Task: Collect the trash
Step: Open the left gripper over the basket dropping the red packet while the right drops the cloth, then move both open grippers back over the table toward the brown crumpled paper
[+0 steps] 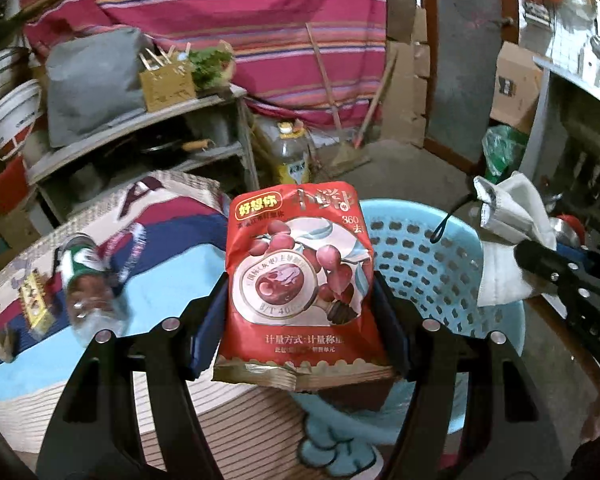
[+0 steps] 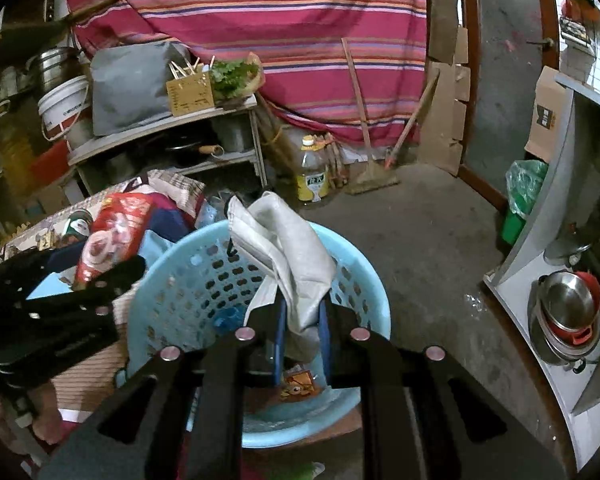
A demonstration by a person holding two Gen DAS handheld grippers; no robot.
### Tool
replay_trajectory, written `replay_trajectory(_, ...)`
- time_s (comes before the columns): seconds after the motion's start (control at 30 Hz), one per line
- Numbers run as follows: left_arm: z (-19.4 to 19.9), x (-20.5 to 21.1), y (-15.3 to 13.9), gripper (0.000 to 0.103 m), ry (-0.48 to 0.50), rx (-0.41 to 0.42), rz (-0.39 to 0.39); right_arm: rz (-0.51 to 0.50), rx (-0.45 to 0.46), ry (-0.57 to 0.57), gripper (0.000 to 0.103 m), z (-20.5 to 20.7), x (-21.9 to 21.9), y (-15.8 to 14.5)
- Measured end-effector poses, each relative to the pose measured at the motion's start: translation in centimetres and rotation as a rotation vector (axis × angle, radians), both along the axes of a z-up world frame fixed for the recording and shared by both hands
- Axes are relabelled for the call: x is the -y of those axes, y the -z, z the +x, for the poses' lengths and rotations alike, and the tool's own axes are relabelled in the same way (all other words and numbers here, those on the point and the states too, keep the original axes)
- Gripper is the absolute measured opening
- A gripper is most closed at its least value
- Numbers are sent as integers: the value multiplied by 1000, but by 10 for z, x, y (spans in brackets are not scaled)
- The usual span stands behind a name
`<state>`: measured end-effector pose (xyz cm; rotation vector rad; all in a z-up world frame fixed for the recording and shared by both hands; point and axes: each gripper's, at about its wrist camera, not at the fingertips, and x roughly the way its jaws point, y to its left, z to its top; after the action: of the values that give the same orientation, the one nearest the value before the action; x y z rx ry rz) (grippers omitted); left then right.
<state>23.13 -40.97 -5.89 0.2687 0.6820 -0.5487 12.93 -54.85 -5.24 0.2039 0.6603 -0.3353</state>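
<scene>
A red snack bag (image 1: pixel 300 280) printed with red dates stands upright between the pads of my left gripper (image 1: pixel 300 304), which is shut on it, over the near-left rim of a light blue perforated basket (image 1: pixel 420 248). My right gripper (image 2: pixel 302 312) is shut on a crumpled white cloth piece (image 2: pixel 284 248) with a black cord, held above the basket (image 2: pixel 364 280). An orange wrapper (image 2: pixel 300 384) lies in the basket's bottom. On the patterned tablecloth (image 1: pixel 160 300) at the left lie a clear plastic bottle (image 1: pixel 88 280) and a small gold wrapper (image 1: pixel 34 300).
Behind the table stands a cluttered shelf (image 1: pixel 140 120) with a white bucket (image 1: pixel 16 120). An oil bottle (image 2: pixel 312 172) and a broom (image 2: pixel 372 176) stand on the concrete floor by the striped curtain. At the right are a green bag (image 2: pixel 524 188) and stacked metal pots (image 2: pixel 568 312).
</scene>
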Motion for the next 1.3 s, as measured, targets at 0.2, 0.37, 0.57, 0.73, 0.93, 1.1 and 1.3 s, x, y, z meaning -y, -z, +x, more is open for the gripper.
replay_trajectory(0.2,15,10,10,68,1,-43,3,14,-16,23,15,0,10,7)
replay_trajectory(0.37,19,3,11,80,0,-55,-1,21,-27,25,15,4,12,11)
replay_trajectory(0.57,17,-25,-5,86,-33,8,-7,23,-33,9,15,10,2,14)
replay_trajectory(0.73,10,-64,-24,93,-102,100,-4,35,-36,-6,18,18,-8,20)
replay_trajectory(0.93,2,-103,-28,96,-160,109,-17,18,-35,-16,50,28,-24,21)
replay_trajectory(1.1,-4,-131,-23,96,-195,91,-17,-4,-32,14,77,28,-31,21)
replay_trajectory(1.3,-16,-172,-21,96,-238,104,-8,-53,-10,13,84,15,-48,14)
